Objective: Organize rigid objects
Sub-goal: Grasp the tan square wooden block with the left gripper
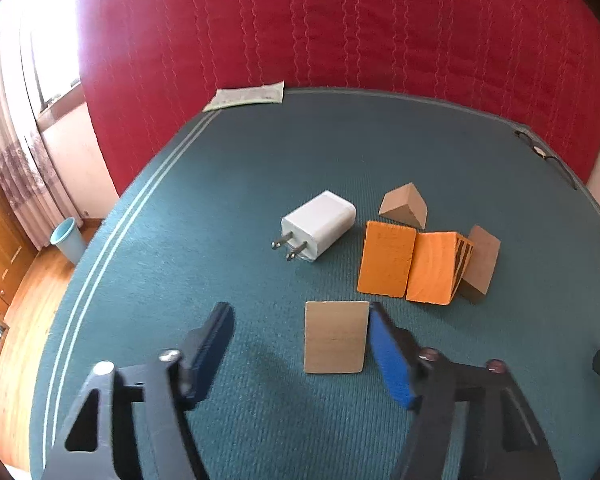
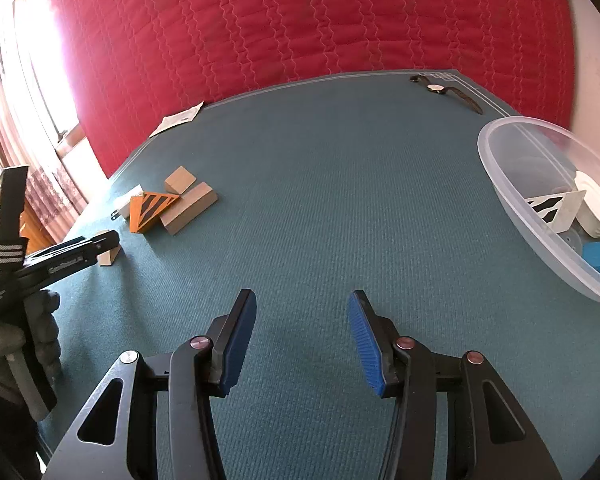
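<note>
A flat tan wooden block (image 1: 335, 337) lies on the green table cloth (image 1: 220, 208) between the fingers of my left gripper (image 1: 300, 309). Its right edge sits against the blue right pad (image 1: 388, 354); the left pad stands well apart from it, so the gripper is open. Beyond it lie a white charger plug (image 1: 318, 226), two orange blocks (image 1: 386, 258), a tan wedge (image 1: 404, 204) and a brown block (image 1: 480, 264). My right gripper (image 2: 302, 296) hovers open over bare cloth with nothing between its fingers. A gloved hand (image 2: 20, 344) holds the left gripper (image 2: 104, 246) at the far left.
A clear plastic bowl (image 2: 512, 184) at the right holds a blue block (image 2: 596, 256) and white pieces. A wristwatch (image 2: 434, 87) lies at the far right corner, a paper slip (image 1: 246, 96) at the far edge. A red quilted wall stands behind; a blue bin (image 1: 66, 240) is on the floor.
</note>
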`<state>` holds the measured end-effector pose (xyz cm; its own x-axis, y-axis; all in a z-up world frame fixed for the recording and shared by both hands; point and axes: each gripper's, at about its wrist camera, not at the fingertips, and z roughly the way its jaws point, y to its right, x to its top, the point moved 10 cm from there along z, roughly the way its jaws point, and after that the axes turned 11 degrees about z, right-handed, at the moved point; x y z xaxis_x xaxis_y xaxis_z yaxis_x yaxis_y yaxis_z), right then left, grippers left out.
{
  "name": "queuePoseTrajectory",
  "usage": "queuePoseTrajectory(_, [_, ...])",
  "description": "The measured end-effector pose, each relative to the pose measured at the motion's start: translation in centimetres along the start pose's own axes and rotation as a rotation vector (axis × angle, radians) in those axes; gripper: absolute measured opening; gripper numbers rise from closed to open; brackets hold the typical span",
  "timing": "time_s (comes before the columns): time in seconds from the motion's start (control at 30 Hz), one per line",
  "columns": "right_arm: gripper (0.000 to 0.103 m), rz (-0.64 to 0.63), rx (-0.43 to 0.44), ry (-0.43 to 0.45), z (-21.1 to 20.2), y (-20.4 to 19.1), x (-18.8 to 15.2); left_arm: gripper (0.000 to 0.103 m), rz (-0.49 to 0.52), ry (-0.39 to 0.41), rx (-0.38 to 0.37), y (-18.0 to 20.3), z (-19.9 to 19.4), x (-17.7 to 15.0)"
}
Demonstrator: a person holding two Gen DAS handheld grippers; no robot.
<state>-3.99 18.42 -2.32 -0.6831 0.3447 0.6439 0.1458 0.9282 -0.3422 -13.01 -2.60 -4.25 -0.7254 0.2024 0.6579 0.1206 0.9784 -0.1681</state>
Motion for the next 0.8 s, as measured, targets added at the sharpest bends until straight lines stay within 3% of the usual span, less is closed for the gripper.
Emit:
queuePoseTrajectory(0.3, [0.050,-0.026,-0.020,-0.016,0.2,-0.2,-0.5,0.031,0.025,0.039,-0.070,1.5,-0.7,0.1])
queuePoseTrajectory(0.47, [0.050,-0.075,-0.018,-0.040,0.5,-1.4,-0.6,0.031,-0.009,0.064,-0.077,0.9,-1.2,0.1])
queuePoseTrajectory(0.8, [0.050,-0.172,0.080,-0.063,1.9,-7.3,1.5,0.031,-0.049,0.084,-0.072,0.2,-1.6,-0.1])
